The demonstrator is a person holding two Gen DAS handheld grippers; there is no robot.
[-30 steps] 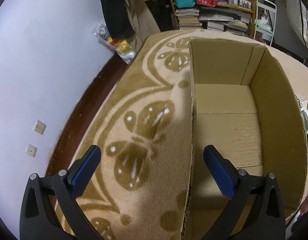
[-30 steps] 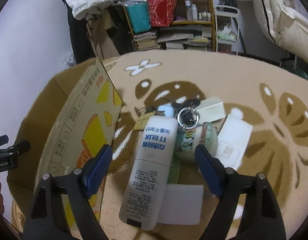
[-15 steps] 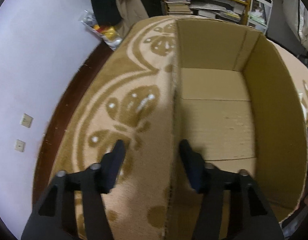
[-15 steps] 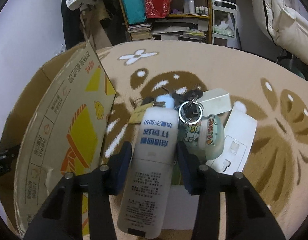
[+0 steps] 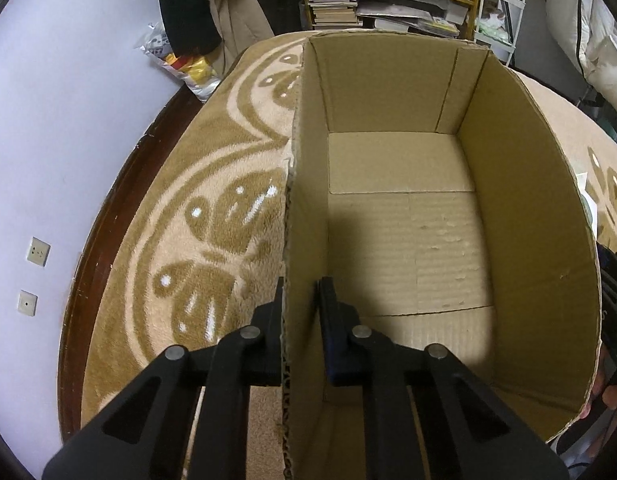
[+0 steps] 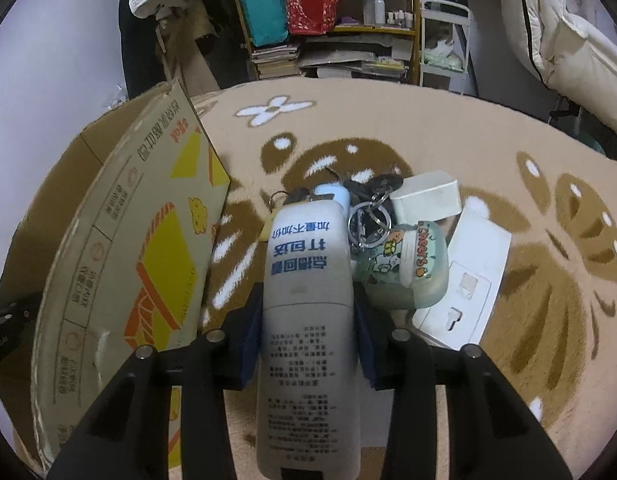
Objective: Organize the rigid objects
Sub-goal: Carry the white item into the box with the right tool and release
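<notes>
My left gripper (image 5: 302,300) has just closed, pinching the near wall of the open brown cardboard box (image 5: 528,208); my right gripper (image 6: 308,316) has just clamped the tall white printed bottle (image 6: 308,300) lying on the beige patterned carpet (image 6: 448,136).

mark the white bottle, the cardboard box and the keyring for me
white bottle (image 6: 308,272), right wrist view, printed upper body.
cardboard box (image 5: 524,216), left wrist view, inner face of its right wall.
keyring (image 6: 368,222), right wrist view, metal ring beside the bottle's top.
</notes>
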